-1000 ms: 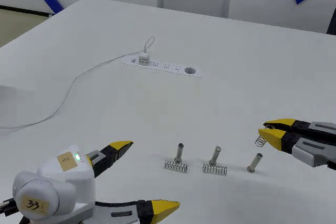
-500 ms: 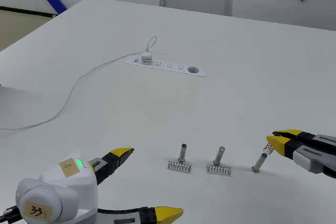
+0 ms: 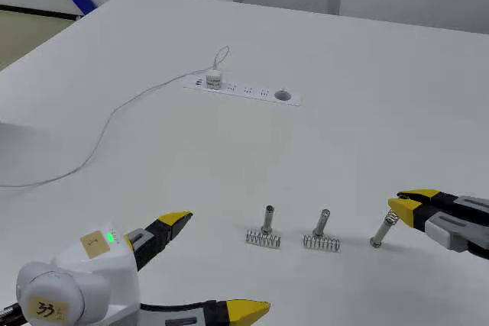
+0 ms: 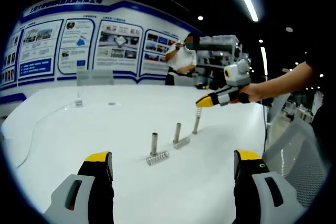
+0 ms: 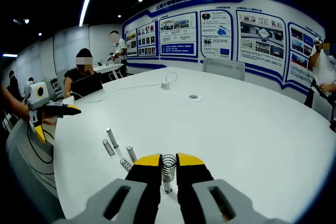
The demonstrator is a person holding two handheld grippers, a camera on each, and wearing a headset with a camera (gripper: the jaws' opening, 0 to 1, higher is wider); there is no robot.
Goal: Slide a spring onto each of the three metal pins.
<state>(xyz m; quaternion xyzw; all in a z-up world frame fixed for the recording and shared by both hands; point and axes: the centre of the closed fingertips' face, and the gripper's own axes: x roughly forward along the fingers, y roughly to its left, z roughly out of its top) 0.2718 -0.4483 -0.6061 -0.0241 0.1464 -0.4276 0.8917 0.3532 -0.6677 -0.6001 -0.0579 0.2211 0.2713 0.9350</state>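
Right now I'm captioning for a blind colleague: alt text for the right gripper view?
The right hand-held gripper pinches a spring over an upright metal pin on a white table. Leftward, two more pins stand with springs lying beside them, and the left hand-held gripper hovers open.

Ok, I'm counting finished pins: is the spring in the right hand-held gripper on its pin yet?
Partly on: the right hand-held gripper holds the spring over the top of the pin, not down at its base.
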